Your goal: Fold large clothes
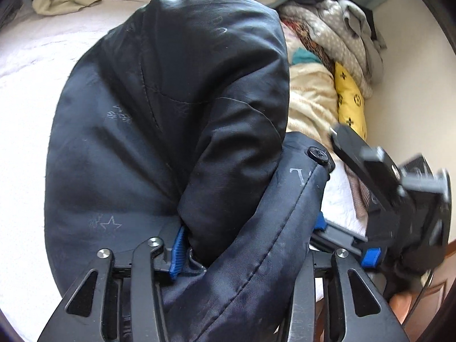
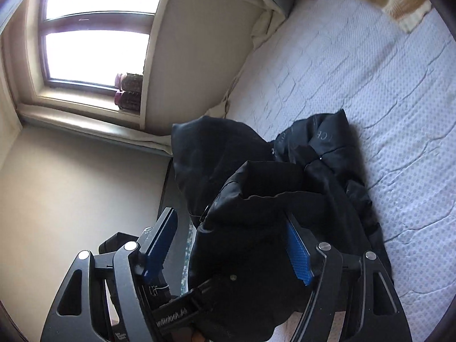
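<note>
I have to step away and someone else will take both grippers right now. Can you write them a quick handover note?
Left claw: jaws wide apart, a fold of the black jacket bunched between them; whether it grips is unclear.
Right claw: open, jacket fabric lying between its fingers, not pinched.
Jacket: bunched and partly lifted at the near edge of the bed; pile of other clothes lies beyond it.
Done: no neat fold visible yet.
Left: spread it flat, fold sleeves in, fold the body.
</note>
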Demonstrator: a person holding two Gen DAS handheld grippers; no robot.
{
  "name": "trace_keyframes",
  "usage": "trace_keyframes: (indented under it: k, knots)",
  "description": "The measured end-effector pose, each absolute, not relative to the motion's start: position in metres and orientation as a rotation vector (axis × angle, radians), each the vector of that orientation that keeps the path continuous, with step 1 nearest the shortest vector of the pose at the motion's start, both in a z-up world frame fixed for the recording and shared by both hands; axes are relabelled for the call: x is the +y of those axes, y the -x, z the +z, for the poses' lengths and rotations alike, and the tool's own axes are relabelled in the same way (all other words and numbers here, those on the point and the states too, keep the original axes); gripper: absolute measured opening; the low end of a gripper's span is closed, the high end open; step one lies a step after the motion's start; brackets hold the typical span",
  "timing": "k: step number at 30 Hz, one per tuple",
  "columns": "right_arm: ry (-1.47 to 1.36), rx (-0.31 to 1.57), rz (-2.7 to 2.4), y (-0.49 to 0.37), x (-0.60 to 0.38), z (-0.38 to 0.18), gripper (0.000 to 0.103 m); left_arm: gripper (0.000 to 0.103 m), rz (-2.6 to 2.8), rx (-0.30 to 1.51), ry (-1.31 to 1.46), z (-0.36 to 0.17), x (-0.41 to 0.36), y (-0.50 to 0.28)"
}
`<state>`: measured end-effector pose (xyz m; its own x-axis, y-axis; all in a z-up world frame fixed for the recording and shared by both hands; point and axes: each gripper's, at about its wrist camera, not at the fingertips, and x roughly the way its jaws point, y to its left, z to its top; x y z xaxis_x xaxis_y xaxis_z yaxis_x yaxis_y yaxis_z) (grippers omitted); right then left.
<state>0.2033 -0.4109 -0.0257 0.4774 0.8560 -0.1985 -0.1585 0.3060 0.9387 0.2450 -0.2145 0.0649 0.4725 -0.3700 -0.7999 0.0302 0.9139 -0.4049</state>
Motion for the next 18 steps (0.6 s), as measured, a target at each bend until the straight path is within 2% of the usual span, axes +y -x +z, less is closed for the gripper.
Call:
trace_keyframes:
  k: [2, 4, 6, 11, 13, 18]
  knots:
    - [-1.048, 0.837, 0.774, -0.211, -0.413, -0.03, 0.072, 0.057, -0.273, 1.057, 0.346, 0.062, -0.217, -0.244]
    - [-1.048, 0.858, 0.766, -0.217, -0.416, -0.035, 0.075, 0.071, -0.327, 1.065, 0.3, 0.057, -0.224, -0.242]
    - [-1.032, 0.884, 0.753, -0.221, -0.417, -0.036, 0.076, 0.078, -0.369, 1.074, 0.242, 0.055, -0.232, -0.239]
    - [-0.947, 0.94, 0.749, -0.228, -0.41, -0.034, 0.078, 0.082, -0.428, 1.066, 0.172, 0.05, -0.241, -0.237]
    - [-0.904, 0.963, 0.749, -0.23, -0.405, -0.033, 0.078, 0.088, -0.48, 1.068, 0.162, 0.049, -0.24, -0.237]
    - [-0.77, 1.014, 0.747, -0.24, -0.387, -0.031, 0.078, 0.094, -0.6, 1.06, 0.088, 0.047, -0.241, -0.229]
